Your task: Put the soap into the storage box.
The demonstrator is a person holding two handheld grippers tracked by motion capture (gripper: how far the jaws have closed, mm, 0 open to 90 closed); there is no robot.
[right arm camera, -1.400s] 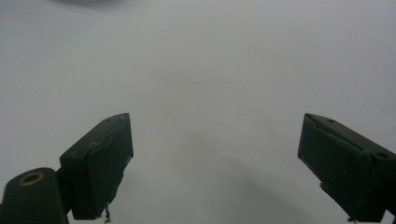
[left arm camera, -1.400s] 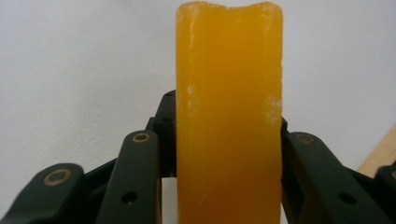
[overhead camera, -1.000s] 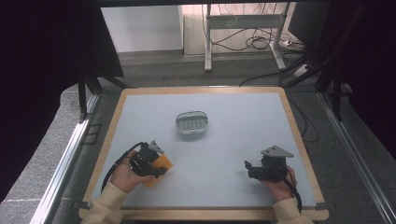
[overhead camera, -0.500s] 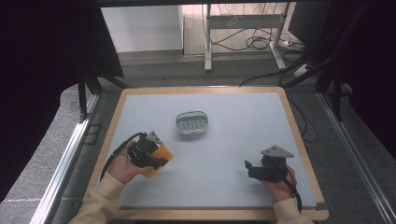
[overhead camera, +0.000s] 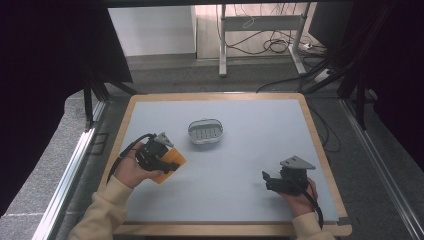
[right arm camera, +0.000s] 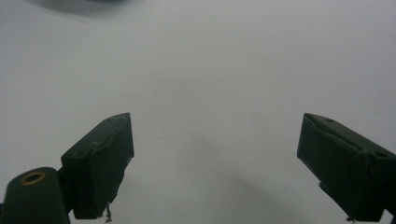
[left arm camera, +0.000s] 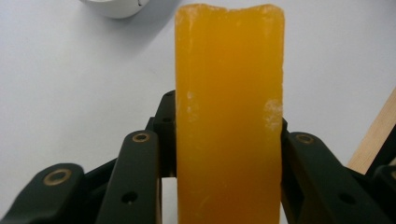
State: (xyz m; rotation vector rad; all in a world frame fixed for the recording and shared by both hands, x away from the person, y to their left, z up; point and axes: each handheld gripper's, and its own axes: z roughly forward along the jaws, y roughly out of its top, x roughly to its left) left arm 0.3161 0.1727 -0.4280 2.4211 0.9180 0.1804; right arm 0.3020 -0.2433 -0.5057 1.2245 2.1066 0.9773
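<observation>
The left gripper (overhead camera: 167, 162) is clamped on the orange soap bar (left arm camera: 229, 112), holding it at the table's (overhead camera: 250, 120) left side, near the grey soap dish (overhead camera: 205, 131) (not touching it). The right gripper (overhead camera: 267, 181) rests at the right, jaws wide apart.

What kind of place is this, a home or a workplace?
Most likely a lab or test workshop: a wood-framed table with a plain grey top, metal rails beside it, and loose cables on the floor beyond.
</observation>
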